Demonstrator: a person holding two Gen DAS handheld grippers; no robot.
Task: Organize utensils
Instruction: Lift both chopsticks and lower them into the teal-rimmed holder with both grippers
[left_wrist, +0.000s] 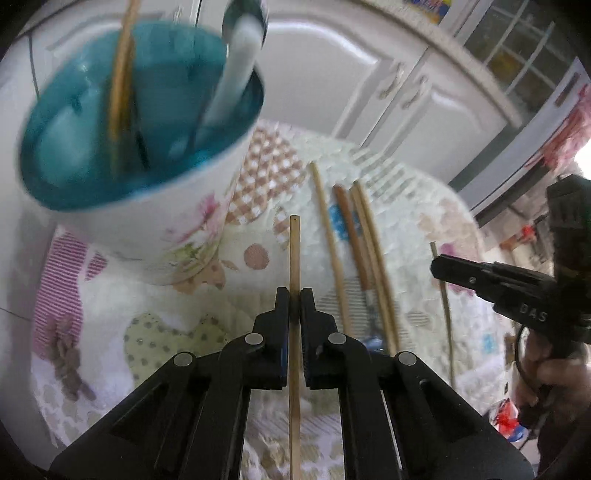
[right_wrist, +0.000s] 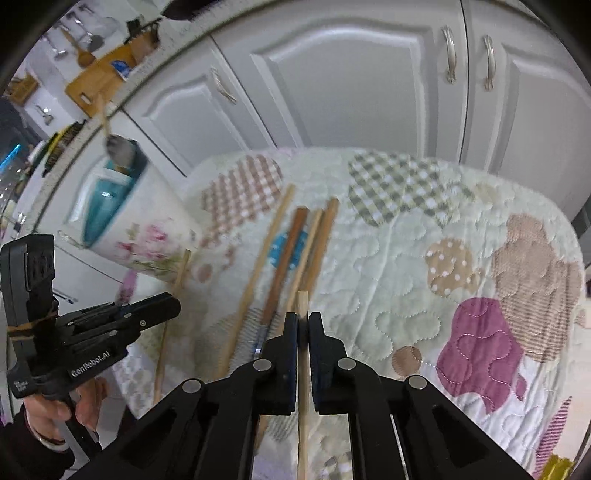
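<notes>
My left gripper (left_wrist: 294, 295) is shut on a pale wooden chopstick (left_wrist: 294, 243) that runs between its jaws, lifted above the quilt. My right gripper (right_wrist: 303, 319) is shut on another pale chopstick (right_wrist: 303, 301); it shows at the right of the left wrist view (left_wrist: 437, 264), pinching that thin stick (left_wrist: 445, 295). Several loose chopsticks (left_wrist: 354, 236) lie side by side on the patchwork quilt (left_wrist: 424, 221), also seen as chopsticks (right_wrist: 291, 251) ahead of the right gripper. A floral cup with a teal inside (left_wrist: 140, 122) stands at the upper left, holding a wooden stick and a white spoon (left_wrist: 236, 62).
White cabinet doors (right_wrist: 332, 74) rise behind the quilt (right_wrist: 406, 258). In the right wrist view the cup (right_wrist: 122, 218) stands at the left, and a hand (right_wrist: 55, 406) holds the left gripper (right_wrist: 173, 304). A wooden board and kitchen tools hang at the upper left.
</notes>
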